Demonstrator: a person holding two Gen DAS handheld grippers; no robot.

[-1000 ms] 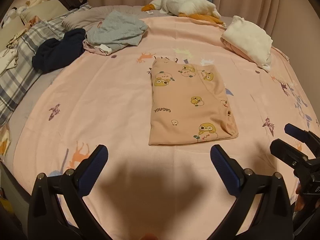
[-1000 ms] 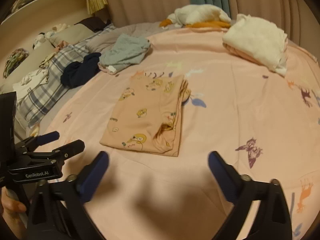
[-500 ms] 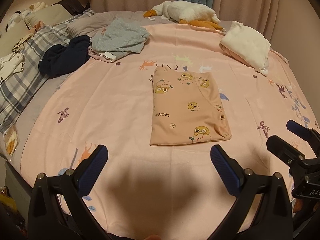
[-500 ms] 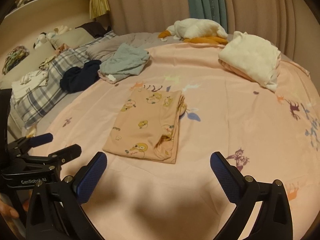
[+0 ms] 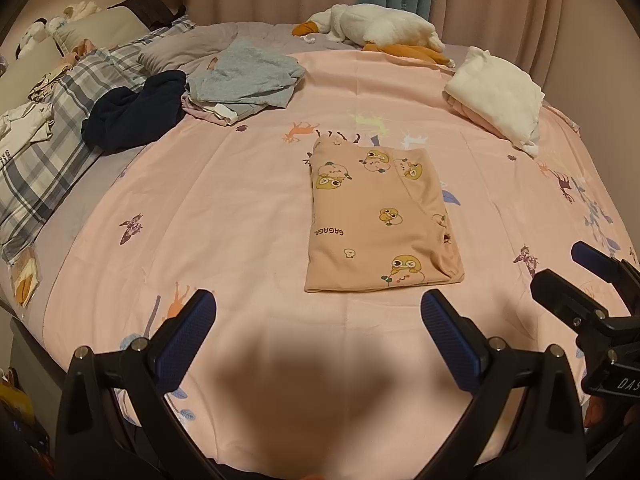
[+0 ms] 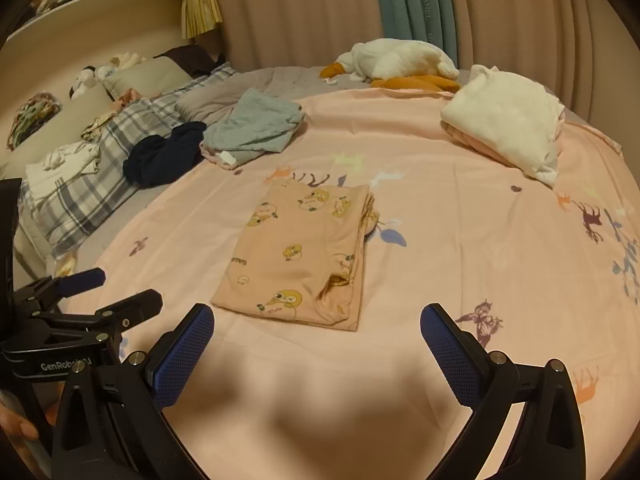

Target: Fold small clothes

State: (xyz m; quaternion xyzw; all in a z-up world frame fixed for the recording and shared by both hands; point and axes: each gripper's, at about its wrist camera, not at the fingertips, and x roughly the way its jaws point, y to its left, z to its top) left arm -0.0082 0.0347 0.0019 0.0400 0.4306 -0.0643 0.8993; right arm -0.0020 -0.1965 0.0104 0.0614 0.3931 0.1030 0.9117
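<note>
A small peach garment with yellow duck prints [image 5: 376,220] lies folded in a flat rectangle on the pink bed sheet [image 5: 224,208]. It also shows in the right wrist view [image 6: 300,256]. My left gripper [image 5: 318,320] is open and empty, hovering near the bed's front edge, short of the garment. My right gripper [image 6: 316,332] is open and empty, just to the right of the left one. Each gripper shows at the edge of the other's view: the right gripper [image 5: 576,276] and the left gripper [image 6: 116,292].
A grey garment pile [image 5: 244,76] and a dark navy garment [image 5: 136,116] lie at the back left beside a plaid pillow [image 5: 44,160]. A folded white stack [image 5: 500,96] sits back right. A plush goose [image 5: 380,28] lies by the curtains.
Both grippers have drawn back and up from the folded garment, which now looks smaller and farther. The garment has not moved. Both grippers stay open.
</note>
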